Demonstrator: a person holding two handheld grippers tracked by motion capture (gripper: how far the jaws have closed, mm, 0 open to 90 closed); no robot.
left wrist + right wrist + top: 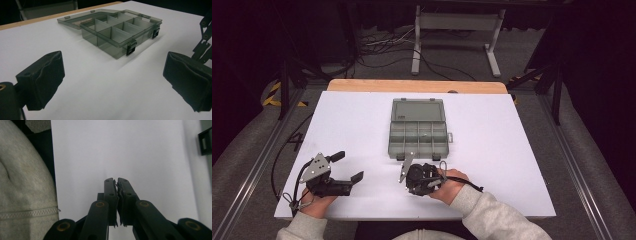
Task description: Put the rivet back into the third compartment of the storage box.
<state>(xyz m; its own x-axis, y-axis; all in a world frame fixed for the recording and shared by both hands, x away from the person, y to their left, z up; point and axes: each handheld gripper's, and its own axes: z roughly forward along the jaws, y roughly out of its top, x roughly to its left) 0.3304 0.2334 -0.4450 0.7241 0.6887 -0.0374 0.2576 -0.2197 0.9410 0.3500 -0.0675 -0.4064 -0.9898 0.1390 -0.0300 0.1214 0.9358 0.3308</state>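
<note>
Smoky translucent plastic compartment box (418, 131) sits open at frame centre, looks light, rigid, slick, so I'd pinch a side wall; left gripper (346, 167) released, right gripper (403, 175) clenched empty.

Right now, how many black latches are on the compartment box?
2, both on the front wall of the open box: the nearer latch and the farther latch. None looks hidden.

A white surface (492, 150) with a wooden far edge (417, 86) is set on grey carpet (592, 150), beyond which a white metal frame (457, 22) and loose black cables (382, 47) are seen against a dark, unlit room.
</note>
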